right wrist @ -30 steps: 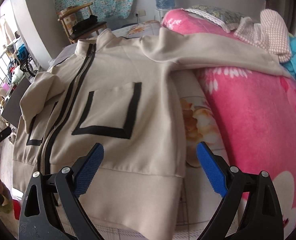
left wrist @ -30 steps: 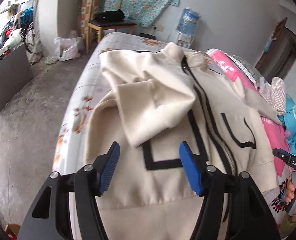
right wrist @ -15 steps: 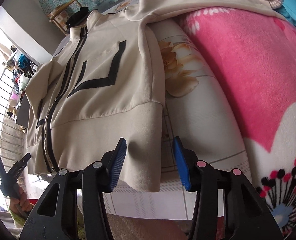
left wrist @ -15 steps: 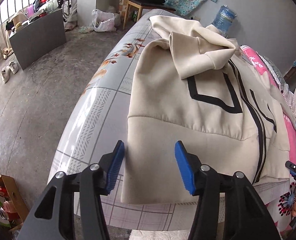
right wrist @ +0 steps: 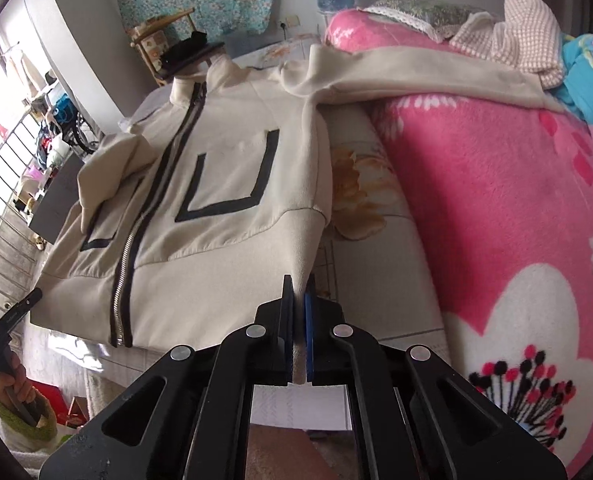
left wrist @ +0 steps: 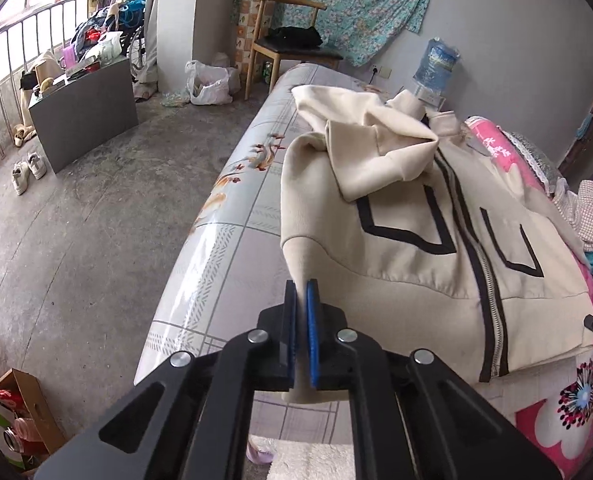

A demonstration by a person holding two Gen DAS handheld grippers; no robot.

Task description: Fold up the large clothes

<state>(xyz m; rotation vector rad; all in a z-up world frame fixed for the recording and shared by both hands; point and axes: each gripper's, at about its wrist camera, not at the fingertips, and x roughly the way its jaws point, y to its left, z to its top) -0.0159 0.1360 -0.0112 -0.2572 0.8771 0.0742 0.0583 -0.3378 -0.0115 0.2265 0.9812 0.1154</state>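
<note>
Both grippers (left (left wrist: pixel 301 304), right (right wrist: pixel 299 300)) just clamped the jacket (left wrist: pixel 408 280) hem.

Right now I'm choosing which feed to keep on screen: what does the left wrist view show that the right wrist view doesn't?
Left wrist only: the left gripper shut on the jacket's hem corner, the folded sleeve across its chest, the concrete floor.

Right wrist only: the right gripper shut on the opposite hem corner, the other sleeve draped over the pink blanket.

Both: the cream zip jacket on the bed, and the wooden chair.
</note>
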